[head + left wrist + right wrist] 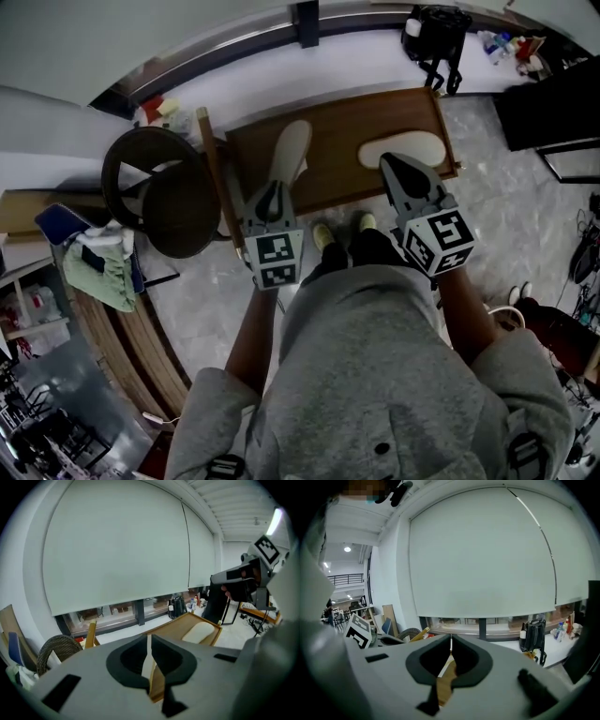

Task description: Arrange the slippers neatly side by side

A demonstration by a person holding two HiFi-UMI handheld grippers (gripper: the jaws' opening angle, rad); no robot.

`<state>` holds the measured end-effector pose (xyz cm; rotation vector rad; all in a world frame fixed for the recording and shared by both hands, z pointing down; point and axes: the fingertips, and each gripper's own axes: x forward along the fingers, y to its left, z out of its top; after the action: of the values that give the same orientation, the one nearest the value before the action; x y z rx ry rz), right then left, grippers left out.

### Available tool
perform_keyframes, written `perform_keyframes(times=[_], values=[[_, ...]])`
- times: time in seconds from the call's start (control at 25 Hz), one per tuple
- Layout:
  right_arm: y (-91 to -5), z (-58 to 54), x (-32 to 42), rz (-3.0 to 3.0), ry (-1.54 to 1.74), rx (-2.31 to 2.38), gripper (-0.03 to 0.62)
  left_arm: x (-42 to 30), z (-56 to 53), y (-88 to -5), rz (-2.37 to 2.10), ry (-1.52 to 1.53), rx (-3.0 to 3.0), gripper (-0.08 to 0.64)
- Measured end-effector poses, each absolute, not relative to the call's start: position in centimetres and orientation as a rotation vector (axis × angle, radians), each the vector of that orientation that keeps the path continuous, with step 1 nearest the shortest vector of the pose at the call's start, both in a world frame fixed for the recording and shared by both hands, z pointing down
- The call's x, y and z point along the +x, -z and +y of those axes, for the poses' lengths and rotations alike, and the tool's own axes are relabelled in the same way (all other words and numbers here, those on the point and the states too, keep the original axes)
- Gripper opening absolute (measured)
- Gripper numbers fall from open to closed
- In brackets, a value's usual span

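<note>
A low wooden tray lies on the floor with two pale slippers on it. The left slipper points away from me. The right slipper lies crosswise near the tray's right end. My left gripper hovers over the left slipper's heel, shut and holding nothing. My right gripper is just in front of the right slipper, its jaws together and empty. In the left gripper view the tray, the right slipper and the right gripper show beyond my shut left gripper. The right gripper view shows that gripper and a strip of the tray.
A round wicker chair stands left of the tray, with a wooden pole between them. A black backpack and bottles sit by the window wall. The person's feet stand at the tray's near edge.
</note>
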<state>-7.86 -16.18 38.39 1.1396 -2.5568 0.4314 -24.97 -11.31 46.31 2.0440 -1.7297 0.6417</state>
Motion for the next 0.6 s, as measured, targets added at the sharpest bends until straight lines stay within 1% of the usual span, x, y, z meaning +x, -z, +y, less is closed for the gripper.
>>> perform_keyframes(times=[0.16,0.28,0.32,0.36,0.4,0.6], values=[[-38.9,-16.7,-7.6,-2.544,-0.421,1.143,0.026,-25.1,-12.0,-48.8,-1.703,-0.735,2.051,0.018],[-39.5,-17.1,-7.1,-2.525,-0.431,1.145,0.026,-24.3,-12.7,-50.4,-1.652,-0.750,2.042,0.025],[-39.7,-17.2,-7.0,-2.520,-0.446,1.143,0.026,-24.1,-13.0,-51.0,-1.640,-0.755,2.036,0.041],[-39.8,-17.3,-6.9,-2.517,-0.462,1.139,0.026,-24.0,-13.2,-51.5,-1.632,-0.759,2.027,0.089],[-39.8,-17.5,-6.8,-2.515,-0.474,1.136,0.026,-23.9,-13.4,-51.9,-1.626,-0.765,2.017,0.114],[-40.1,-18.3,-6.5,-2.495,-0.482,1.132,0.026,-23.5,-14.3,-54.7,-1.597,-0.860,1.979,0.140]])
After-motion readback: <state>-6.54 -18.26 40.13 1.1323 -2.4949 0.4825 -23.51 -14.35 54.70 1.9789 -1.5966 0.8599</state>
